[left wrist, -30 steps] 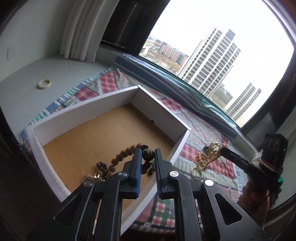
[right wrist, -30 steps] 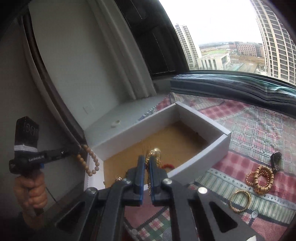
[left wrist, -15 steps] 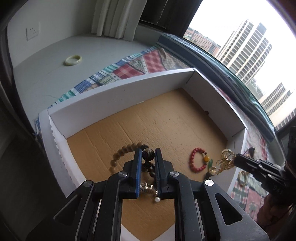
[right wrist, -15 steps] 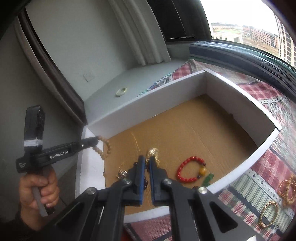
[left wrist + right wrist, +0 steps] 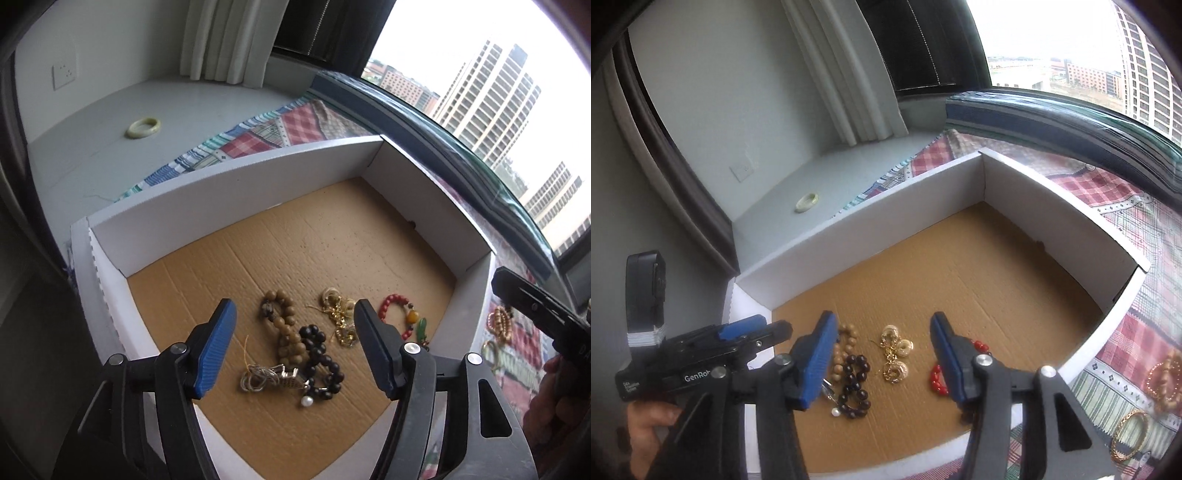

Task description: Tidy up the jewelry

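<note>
White box (image 5: 236,192), brown floor; red bracelet (image 5: 392,312); plaid cloth (image 5: 295,127).

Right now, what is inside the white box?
On the box's cardboard floor: tan beads, dark beads, gold earrings, a red bracelet, a silver tangle. The right hand-held gripper covers part of the bracelet.

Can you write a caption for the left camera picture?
Open left gripper hovers over bead bracelets in the white box.

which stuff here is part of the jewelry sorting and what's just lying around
Job:
white cardboard box
tan wooden bead bracelet
dark bead bracelet
gold chain jewelry
red bead bracelet
gold bangle on cloth
pale jade bangle

Lying about:
patchwork plaid cloth
wall socket
curtain
</note>
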### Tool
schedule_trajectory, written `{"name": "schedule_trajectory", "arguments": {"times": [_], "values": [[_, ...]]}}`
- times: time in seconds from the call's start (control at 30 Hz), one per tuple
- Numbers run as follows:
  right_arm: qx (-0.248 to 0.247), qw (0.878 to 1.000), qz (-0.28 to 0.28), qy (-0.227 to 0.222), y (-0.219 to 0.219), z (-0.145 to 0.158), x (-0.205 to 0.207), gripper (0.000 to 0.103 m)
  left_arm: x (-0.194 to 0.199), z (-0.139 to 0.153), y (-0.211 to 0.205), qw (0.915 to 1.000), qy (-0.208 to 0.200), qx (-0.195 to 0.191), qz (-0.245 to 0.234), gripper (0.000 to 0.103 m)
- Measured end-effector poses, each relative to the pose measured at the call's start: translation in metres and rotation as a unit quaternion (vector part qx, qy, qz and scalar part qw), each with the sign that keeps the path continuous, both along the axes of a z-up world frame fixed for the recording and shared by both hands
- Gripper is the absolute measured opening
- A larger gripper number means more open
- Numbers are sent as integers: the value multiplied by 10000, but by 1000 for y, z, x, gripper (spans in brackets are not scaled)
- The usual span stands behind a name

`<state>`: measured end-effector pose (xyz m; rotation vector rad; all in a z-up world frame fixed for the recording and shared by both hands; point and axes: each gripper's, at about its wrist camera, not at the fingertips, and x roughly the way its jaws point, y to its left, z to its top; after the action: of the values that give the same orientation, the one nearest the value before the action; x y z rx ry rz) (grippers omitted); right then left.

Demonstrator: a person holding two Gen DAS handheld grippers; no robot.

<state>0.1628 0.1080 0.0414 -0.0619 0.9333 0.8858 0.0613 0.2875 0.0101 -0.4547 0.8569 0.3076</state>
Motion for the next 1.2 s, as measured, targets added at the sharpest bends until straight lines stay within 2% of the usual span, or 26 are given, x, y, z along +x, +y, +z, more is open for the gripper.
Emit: {"name": "schedule_trajectory", "arguments": {"times": [0.1, 0.37, 0.53, 0.73, 0.83, 1.03, 1.1, 1.2], "values": [[-89, 9993, -120, -351, -25, 9, -11, 64, -13, 8, -22, 9995, -171, 168, -189, 74], [-453, 9930, -562, -932, -97, 3, -39, 65, -26, 17, -108, 9924, -438, 337, -1102, 78], [-783, 9831, -1051, -1281, -153, -10, -57, 67, -19, 6, -175, 9807, -424, 230, -1893, 81], [-1163, 9706, -1673, -1280, -225, -39, -70, 69, -7, -30, -246, 9653, -124, 135, -2604, 81], [-1335, 9606, -2077, -1273, -260, -55, -75, 71, 1, -51, -274, 9592, 28, 230, -2818, 82], [-1612, 9335, -3012, -1089, -336, -100, -69, 73, 29, -89, -311, 9462, 218, 747, -3140, 82], [-1745, 9225, -3284, -1036, -360, -114, -64, 73, 42, -97, -316, 9448, 254, 824, -3161, 82], [-1992, 9041, -3674, -892, -394, -131, -53, 73, 63, -110, -318, 9496, 340, 815, -3008, 82]]}}
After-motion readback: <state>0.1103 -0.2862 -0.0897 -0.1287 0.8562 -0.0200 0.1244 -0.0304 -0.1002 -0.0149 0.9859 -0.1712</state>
